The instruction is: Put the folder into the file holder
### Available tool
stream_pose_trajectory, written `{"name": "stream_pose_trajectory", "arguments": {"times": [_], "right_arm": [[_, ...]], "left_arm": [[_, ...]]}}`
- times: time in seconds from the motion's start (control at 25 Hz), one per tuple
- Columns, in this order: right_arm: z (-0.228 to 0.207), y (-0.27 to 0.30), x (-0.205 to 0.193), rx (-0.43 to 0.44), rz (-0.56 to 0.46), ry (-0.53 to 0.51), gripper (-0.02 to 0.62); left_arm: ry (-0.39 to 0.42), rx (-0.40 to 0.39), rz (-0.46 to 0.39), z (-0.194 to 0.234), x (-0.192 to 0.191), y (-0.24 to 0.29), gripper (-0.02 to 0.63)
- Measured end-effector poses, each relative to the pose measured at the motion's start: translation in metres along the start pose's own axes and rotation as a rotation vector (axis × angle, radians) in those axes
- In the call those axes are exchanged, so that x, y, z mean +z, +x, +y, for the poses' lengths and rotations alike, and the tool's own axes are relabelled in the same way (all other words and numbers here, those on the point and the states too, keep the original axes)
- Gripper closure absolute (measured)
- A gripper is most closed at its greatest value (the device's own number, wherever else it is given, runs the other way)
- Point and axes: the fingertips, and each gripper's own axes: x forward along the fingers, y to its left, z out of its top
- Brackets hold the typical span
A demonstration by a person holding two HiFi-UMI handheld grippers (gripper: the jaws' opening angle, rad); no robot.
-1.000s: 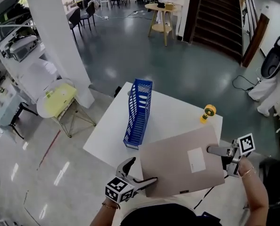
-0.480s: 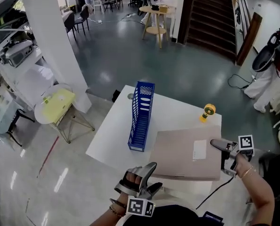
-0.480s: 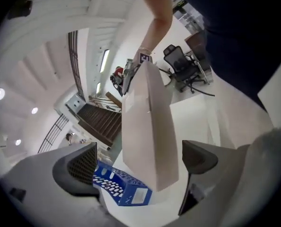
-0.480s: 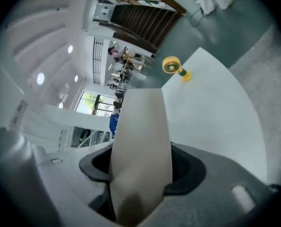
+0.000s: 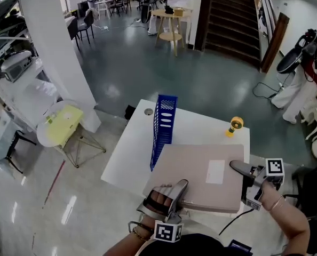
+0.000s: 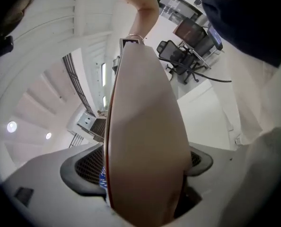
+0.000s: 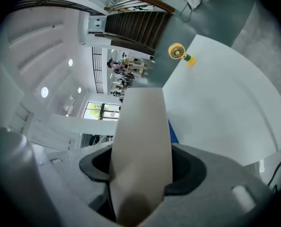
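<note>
the folder [image 5: 201, 177] is held flat above the desk [image 5: 127, 156], just right of the upright blue file holder [image 5: 163, 126]. the right gripper [image 5: 239, 176] jaws are clamped on the edge farthest from the file holder. the left gripper [image 5: 181, 192] jaws are closing around the near corner, not yet pressing on it.

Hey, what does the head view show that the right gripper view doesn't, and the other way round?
Only the head view shows the left gripper, its jaws closing around the folder's near edge, the folder's white label, and the whole blue file holder standing upright. Only the right gripper view shows, up close, the right gripper clamped on the folder's edge, plus ceiling lights. Both show the folder, the white table, the small yellow object and the staircase.
</note>
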Motion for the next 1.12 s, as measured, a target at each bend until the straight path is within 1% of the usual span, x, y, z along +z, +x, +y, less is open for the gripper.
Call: {"name": "stream_pose_trajectory", "arguments": {"times": [0.04, 0.08, 0.2, 0.32, 0.44, 0.52, 0.64, 0.72, 0.76, 0.8, 0.84, 0.92, 1.04, 1.12], "right_arm": [[0.002, 0.003, -0.003, -0.003, -0.009, 0.003, 0.316], [0.003, 0.006, -0.006, -0.006, -0.016, 0.006, 0.316], [0.011, 0.017, -0.017, -0.02, -0.034, 0.011, 0.313], [0.021, 0.029, -0.029, -0.026, -0.047, -0.006, 0.306], [0.036, 0.042, -0.04, 0.0, -0.05, -0.037, 0.294], [0.051, 0.049, -0.049, 0.046, -0.04, -0.063, 0.268], [0.081, 0.056, -0.054, 0.141, -0.061, -0.083, 0.264], [0.099, 0.059, -0.054, 0.2, -0.062, -0.101, 0.254], [0.11, 0.058, -0.056, 0.239, -0.058, -0.114, 0.246], [0.121, 0.055, -0.057, 0.281, -0.057, -0.136, 0.239], [0.132, 0.05, -0.056, 0.319, -0.066, -0.168, 0.238], [0.149, 0.033, -0.049, 0.374, -0.111, -0.257, 0.234], [0.164, 0.013, -0.037, 0.422, -0.171, -0.409, 0.233], [0.165, 0.015, -0.036, 0.423, -0.193, -0.554, 0.234]], "left_arm": [[0.017, 0.001, -0.012, 0.0, -0.004, -0.004, 0.154], [0.037, 0.0, -0.025, 0.0, -0.008, -0.007, 0.18], [0.068, 0.011, -0.071, -0.001, -0.019, -0.019, 0.238], [0.077, 0.034, -0.118, 0.006, -0.035, -0.027, 0.262], [0.09, 0.074, -0.155, 0.029, -0.055, -0.034, 0.283], [0.079, 0.104, -0.174, 0.05, -0.069, -0.04, 0.333], [0.088, 0.146, -0.205, 0.078, -0.081, -0.045, 0.341], [0.058, 0.159, -0.218, 0.092, -0.088, -0.046, 0.346], [0.017, 0.16, -0.225, 0.097, -0.092, -0.047, 0.348], [-0.04, 0.158, -0.233, 0.102, -0.096, -0.049, 0.351], [-0.114, 0.156, -0.238, 0.107, -0.1, -0.05, 0.351], [-0.292, 0.157, -0.24, 0.116, -0.111, -0.053, 0.351], [-0.565, 0.181, -0.228, 0.133, -0.125, -0.053, 0.351], [-0.708, 0.217, -0.236, 0.148, -0.128, -0.049, 0.351]]}}
